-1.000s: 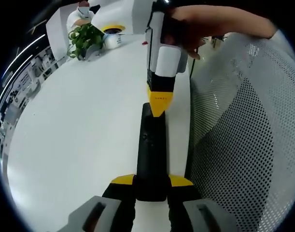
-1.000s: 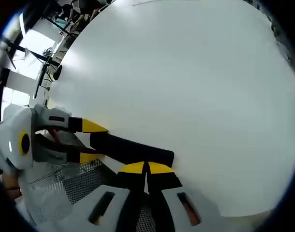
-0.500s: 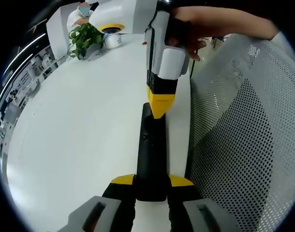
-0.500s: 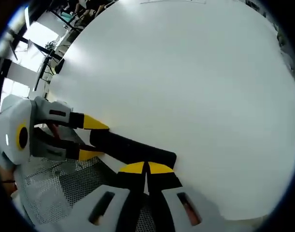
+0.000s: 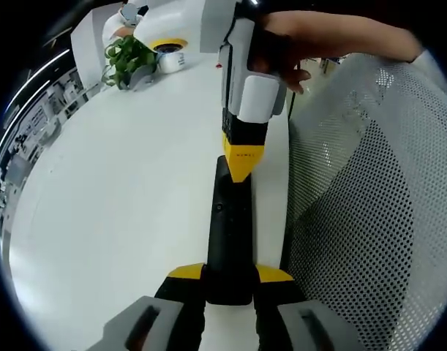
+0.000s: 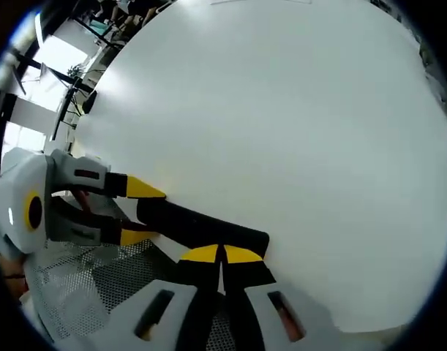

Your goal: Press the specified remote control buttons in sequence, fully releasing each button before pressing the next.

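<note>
A long black remote (image 5: 229, 234) lies lengthwise on the white table (image 5: 121, 190), close to its right edge. My left gripper (image 5: 229, 274) is shut on the remote's near end, one yellow tip on each side. My right gripper (image 5: 241, 164), held by a hand, comes down from above with its yellow tips shut together over the remote's far end; I cannot tell whether they touch it. In the right gripper view the right gripper (image 6: 223, 254) meets one end of the remote (image 6: 197, 225). There the left gripper (image 6: 140, 213) clamps the other end.
A white mesh chair back (image 5: 369, 205) stands right beside the table's edge next to the remote. At the table's far end sit a potted plant (image 5: 128, 58) and a white and yellow object (image 5: 170, 51). The table (image 6: 282, 124) stretches wide and bare.
The right gripper's shut tip has edged slightly down onto the far end of the remote. The left gripper and the remote have stayed in place.
</note>
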`<state>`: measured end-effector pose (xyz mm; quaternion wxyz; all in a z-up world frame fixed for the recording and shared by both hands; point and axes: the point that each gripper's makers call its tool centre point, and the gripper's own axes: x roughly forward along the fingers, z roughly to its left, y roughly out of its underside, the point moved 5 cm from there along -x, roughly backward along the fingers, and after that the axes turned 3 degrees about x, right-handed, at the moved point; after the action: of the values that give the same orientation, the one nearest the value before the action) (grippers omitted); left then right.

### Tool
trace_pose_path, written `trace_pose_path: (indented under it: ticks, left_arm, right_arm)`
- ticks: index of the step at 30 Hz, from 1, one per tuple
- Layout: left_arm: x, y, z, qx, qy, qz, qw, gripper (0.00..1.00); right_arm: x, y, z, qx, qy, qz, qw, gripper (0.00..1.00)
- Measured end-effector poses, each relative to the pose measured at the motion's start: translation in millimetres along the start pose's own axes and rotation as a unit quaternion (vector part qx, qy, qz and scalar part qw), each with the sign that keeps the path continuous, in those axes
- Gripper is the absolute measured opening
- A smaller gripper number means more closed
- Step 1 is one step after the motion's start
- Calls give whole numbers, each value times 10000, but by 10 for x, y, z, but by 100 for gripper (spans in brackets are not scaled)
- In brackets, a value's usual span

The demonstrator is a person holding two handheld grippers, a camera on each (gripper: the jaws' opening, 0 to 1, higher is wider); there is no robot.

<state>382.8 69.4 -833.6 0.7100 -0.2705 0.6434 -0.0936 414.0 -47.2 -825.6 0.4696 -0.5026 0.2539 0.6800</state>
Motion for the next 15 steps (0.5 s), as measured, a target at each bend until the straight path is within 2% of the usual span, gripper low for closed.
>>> trace_pose_path:
  ticks: [9, 15]
  left_arm:
    - [0, 2, 0, -28, -21, -34, 10000, 25]
    - [-2, 2, -2, -20, -22, -44, 10000, 25]
  right_arm:
    - [-14, 21, 5, -13, -47, -120, 9999, 0]
    - [-20, 21, -16, 209, -153, -113, 9996, 0]
